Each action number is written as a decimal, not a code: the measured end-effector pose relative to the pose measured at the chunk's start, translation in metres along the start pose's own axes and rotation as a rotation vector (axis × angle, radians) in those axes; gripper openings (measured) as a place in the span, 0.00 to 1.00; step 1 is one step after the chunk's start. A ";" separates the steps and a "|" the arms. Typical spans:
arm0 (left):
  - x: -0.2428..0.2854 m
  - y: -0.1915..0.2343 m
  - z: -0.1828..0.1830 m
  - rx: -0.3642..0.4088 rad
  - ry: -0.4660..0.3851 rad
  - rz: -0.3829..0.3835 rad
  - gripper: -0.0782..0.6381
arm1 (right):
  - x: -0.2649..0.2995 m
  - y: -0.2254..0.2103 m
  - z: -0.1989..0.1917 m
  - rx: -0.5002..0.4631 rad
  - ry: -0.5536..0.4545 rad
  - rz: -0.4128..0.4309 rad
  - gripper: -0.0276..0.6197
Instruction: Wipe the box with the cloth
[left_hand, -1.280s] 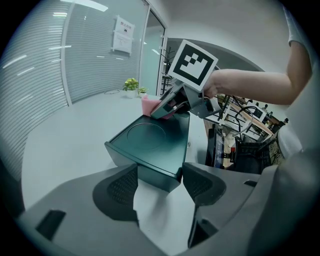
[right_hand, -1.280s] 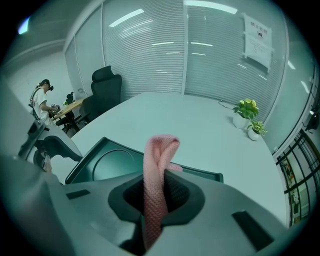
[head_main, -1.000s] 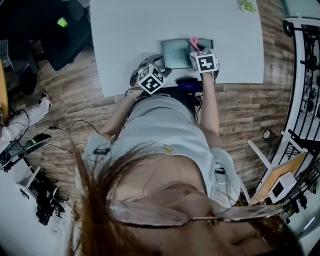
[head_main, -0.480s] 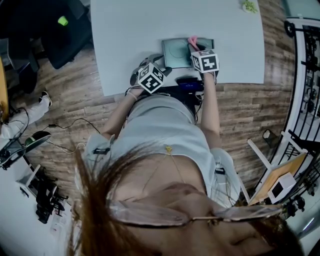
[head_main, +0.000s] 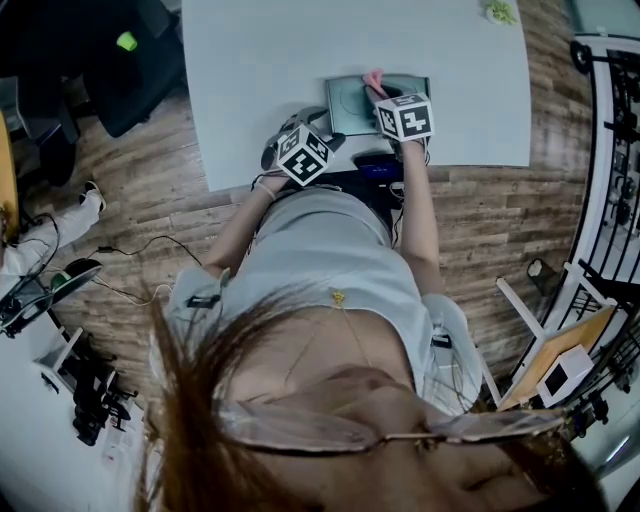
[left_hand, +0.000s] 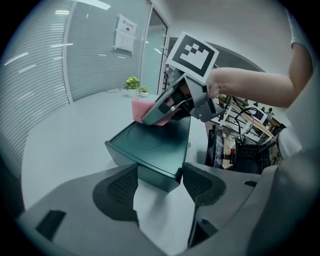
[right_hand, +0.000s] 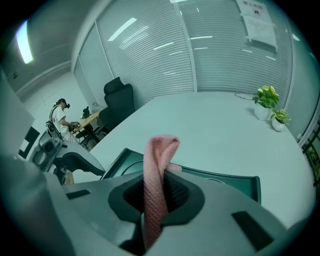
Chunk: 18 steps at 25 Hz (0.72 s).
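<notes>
A dark green box (head_main: 352, 103) lies flat near the front edge of the white table (head_main: 300, 50). My left gripper (head_main: 322, 138) has its jaws closed around the box's near corner (left_hand: 160, 172); the left gripper (left_hand: 159, 175) holds it from both sides. My right gripper (head_main: 378, 90) is shut on a folded pink cloth (head_main: 373, 78) and presses it onto the lid. In the right gripper view the cloth (right_hand: 159, 165) stands up between the jaws of the right gripper (right_hand: 159, 197), over the box (right_hand: 225, 177). The left gripper view shows the cloth (left_hand: 144, 109) on the far part of the lid.
Small potted plants (right_hand: 268, 102) stand at the table's far right corner (head_main: 497, 12). A black office chair (head_main: 120, 60) is beyond the left side. A dark device (head_main: 376, 164) lies at the table's front edge. A black metal rack (head_main: 610, 130) stands to the right.
The right gripper and the pink cloth slid a little left and farther across the lid. The left gripper stayed on the box corner.
</notes>
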<state>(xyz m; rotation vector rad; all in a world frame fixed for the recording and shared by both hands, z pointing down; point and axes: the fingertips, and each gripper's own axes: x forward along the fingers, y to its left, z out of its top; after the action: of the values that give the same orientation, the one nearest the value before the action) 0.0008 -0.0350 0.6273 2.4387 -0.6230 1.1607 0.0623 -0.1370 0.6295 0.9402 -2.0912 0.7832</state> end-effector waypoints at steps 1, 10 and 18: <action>0.000 0.000 0.000 0.000 0.001 0.000 0.50 | 0.002 0.002 0.000 -0.003 0.004 0.006 0.10; 0.001 0.000 0.001 0.002 0.005 -0.002 0.50 | 0.006 0.016 0.006 -0.025 0.021 0.013 0.10; 0.002 0.000 0.001 0.004 0.007 0.002 0.50 | 0.016 0.042 0.010 -0.064 0.034 0.062 0.10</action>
<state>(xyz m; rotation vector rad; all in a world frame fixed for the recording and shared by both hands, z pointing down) 0.0025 -0.0361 0.6281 2.4368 -0.6219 1.1720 0.0177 -0.1275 0.6269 0.8257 -2.1123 0.7539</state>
